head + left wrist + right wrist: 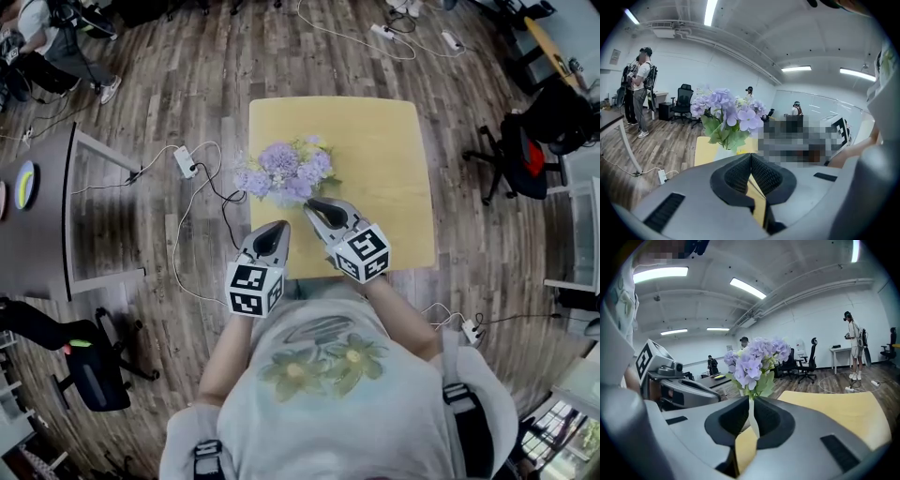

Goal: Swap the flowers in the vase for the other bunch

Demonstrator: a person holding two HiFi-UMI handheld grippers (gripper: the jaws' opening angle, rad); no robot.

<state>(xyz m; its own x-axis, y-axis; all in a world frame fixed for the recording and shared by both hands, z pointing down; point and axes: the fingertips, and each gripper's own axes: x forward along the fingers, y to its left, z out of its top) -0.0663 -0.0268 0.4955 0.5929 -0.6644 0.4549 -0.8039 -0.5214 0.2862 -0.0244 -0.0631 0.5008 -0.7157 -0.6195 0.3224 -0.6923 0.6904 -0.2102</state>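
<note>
Flowers [284, 172], a purple bunch, stood toward the left side of the yellow worktop [394, 159] in the head view, seen from above as one mass of blooms. No second bunch showed on it. The left gripper [272, 230] hung over the near edge, and the right gripper [316, 203] had its tip at the near side of the bunch.

In the left gripper view the jaws met at their tips with nothing between them. Beyond them a white vase [723, 152] held the flowers upright.

In the right gripper view the jaws were drawn in to a thin slit. A white sliver of the vase showed through it from beyond, and nothing seemed pinched.

The scene fitted two stages, I judged: the old bunch waiting to come out, or the replacement already standing in. With the other bunch out of sight, neither could be settled. Any further grasp would call for jaws parted wide enough for the stems
</note>
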